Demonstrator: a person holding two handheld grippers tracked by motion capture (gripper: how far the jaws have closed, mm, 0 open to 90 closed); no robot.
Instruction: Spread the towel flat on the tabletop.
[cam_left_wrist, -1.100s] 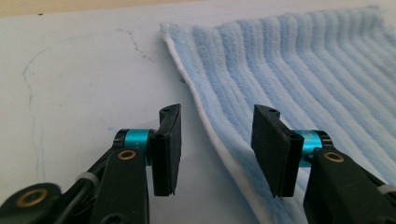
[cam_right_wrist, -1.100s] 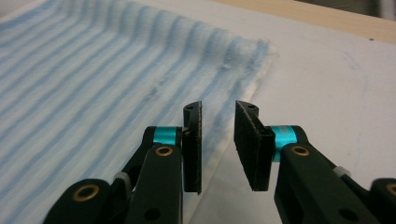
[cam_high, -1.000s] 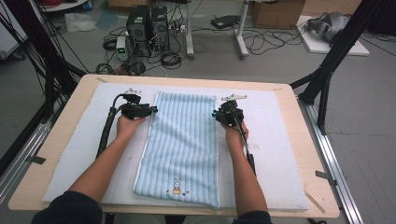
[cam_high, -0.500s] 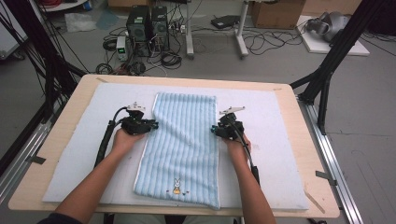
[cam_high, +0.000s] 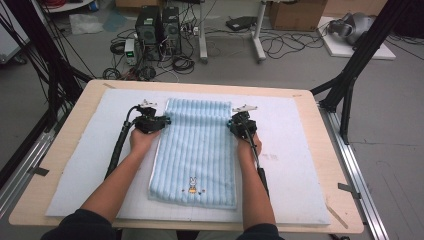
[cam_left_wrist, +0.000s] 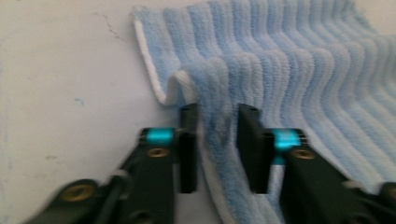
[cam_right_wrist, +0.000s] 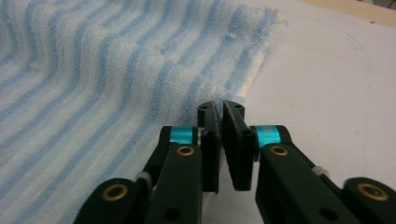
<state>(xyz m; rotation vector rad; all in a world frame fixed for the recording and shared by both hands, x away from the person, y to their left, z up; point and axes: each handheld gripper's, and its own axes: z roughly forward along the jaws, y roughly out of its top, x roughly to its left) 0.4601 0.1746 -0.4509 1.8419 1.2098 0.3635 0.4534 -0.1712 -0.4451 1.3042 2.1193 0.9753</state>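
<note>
— What is the left gripper (cam_left_wrist: 215, 140) doing?
— Its jaws are straddling a raised fold on the edge of the blue striped towel (cam_high: 197, 150), spread a little, with pile bulging between them; whether they are squeezing it yet, I cannot tell.
— And the right gripper (cam_right_wrist: 220, 135)?
— Its jaws are sitting nearly pressed together, pinching the towel's opposite edge, the cloth rippling away to its left.
— Where is the towel lying?
— Between both grippers, on the white mat (cam_high: 295, 150) covering the worktop (cam_high: 80, 105), its bunny patch (cam_high: 192, 184) lying toward the person's forearms.
</note>
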